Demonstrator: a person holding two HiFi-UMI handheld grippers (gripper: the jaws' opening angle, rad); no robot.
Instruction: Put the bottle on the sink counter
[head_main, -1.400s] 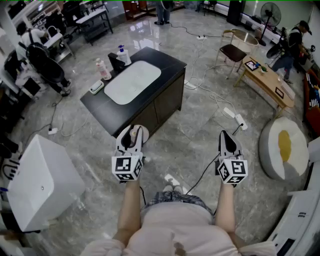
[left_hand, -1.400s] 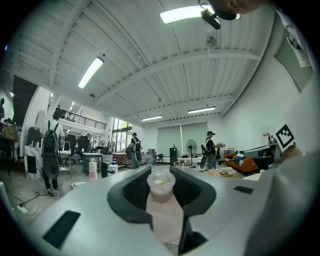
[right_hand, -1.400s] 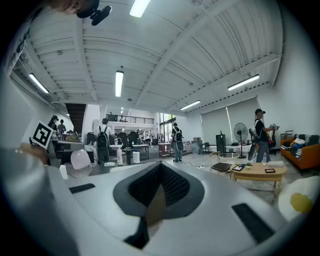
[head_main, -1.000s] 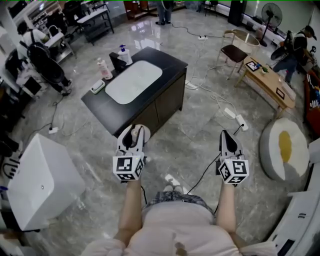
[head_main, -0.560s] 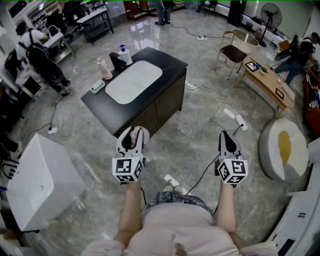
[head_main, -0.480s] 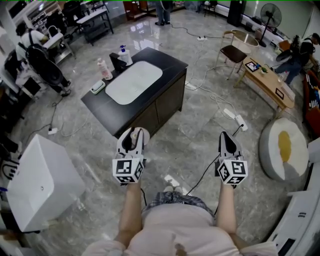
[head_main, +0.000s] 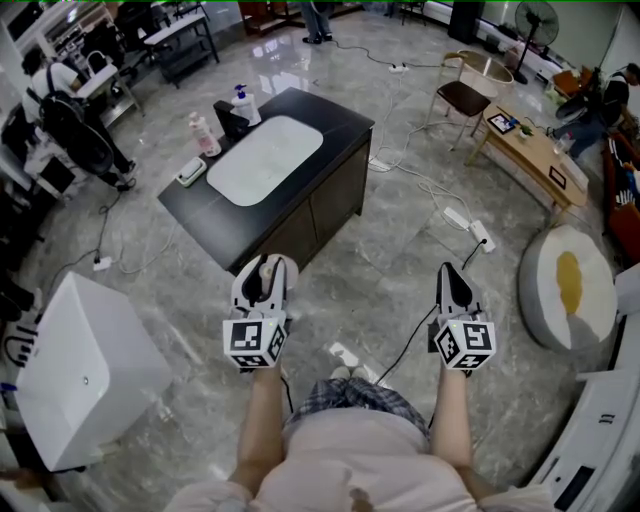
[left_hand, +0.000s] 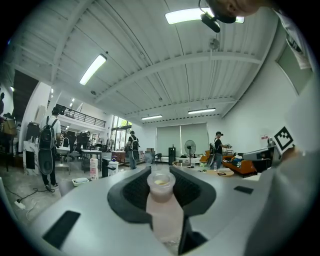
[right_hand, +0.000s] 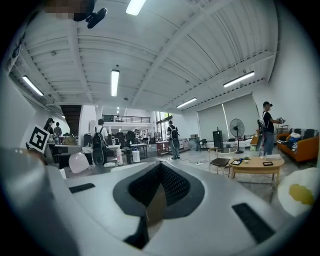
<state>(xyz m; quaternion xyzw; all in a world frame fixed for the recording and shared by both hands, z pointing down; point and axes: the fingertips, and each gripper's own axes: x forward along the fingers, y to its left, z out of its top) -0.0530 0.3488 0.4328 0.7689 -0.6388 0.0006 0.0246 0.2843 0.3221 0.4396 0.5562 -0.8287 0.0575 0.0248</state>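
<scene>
**Carry the bottle across to the sink counter, then stand it on bare black top**

The left hand-held gripper (head_main: 264, 266) is clenched on the pale pink bottle (left_hand: 163, 212). Its pads press the body from both sides, and the cap points forward along the jaws. The right hand-held gripper (head_main: 454, 272) holds nothing, its jaws pressed together. The sink counter (head_main: 215, 215) is well apart from both, ahead and to the left across the floor, so the step in hand looks like the approach.

- Keep the grip as it is. The bottle looks smooth and light, and it seems seated deep enough not to slip.
- Head for the near edge of the surface. The broadest bare strip lies between that edge and the white basin (head_main: 265, 160).
- Avoid the far left edge, where a pink bottle (head_main: 198, 133), a pump bottle (head_main: 241, 103) and a soap dish (head_main: 190, 174) stand around the tap (head_main: 230, 122).
- Because the bottle lies along the jaws, the wrist probably has to turn so the base meets the surface flat before the jaws part.
- Mind the cables (head_main: 430, 190) on the floor.
- Set it clear of the basin rim, where it could tip in.
</scene>
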